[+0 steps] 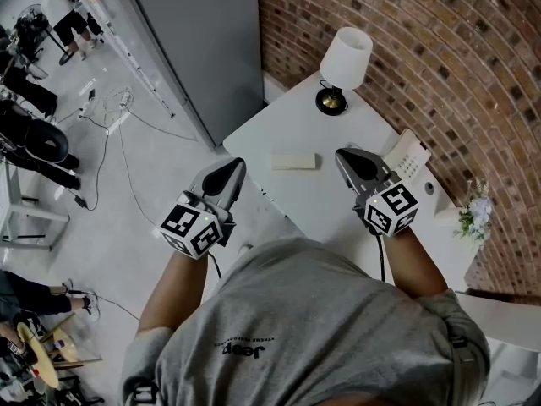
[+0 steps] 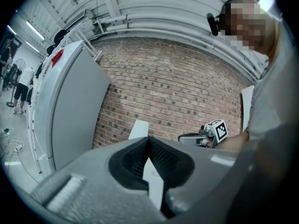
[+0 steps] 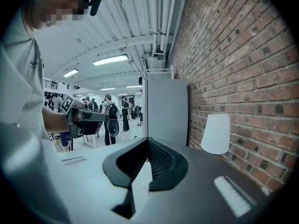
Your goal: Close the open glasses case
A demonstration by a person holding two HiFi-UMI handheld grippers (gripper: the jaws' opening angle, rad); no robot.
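Neither gripper is working the case right now; both are hovering over the near side of the tabletop [image 1: 325, 205], touching nothing. On the left gripper [image 1: 238, 165] the fingers are pressed together with nothing between them. The right gripper [image 1: 341, 153] is the same: fingers meeting at the tips, empty.

The glasses case [image 1: 294, 161] is lying on the tabletop between the two grippers and a little beyond their tips, well short of the lamp [image 1: 345, 66]. It's showing as a pale cream oblong, flat, with its long side running across the person's front. In the right gripper view it's reading as a thin low strip [image 3: 74, 160]. No lid is standing up in any view, so I can't tell whether it's shut or splayed fully flat.

I'm reading this as an idle stage, with no contact made. If the case is open, the next move is calling for one gripper bracing the base while the other, fingers kept together, gets under the free edge of the lid, swings it over and presses down. It's looking light on a smooth tabletop, so it's likely to skid if pushed unbraced.
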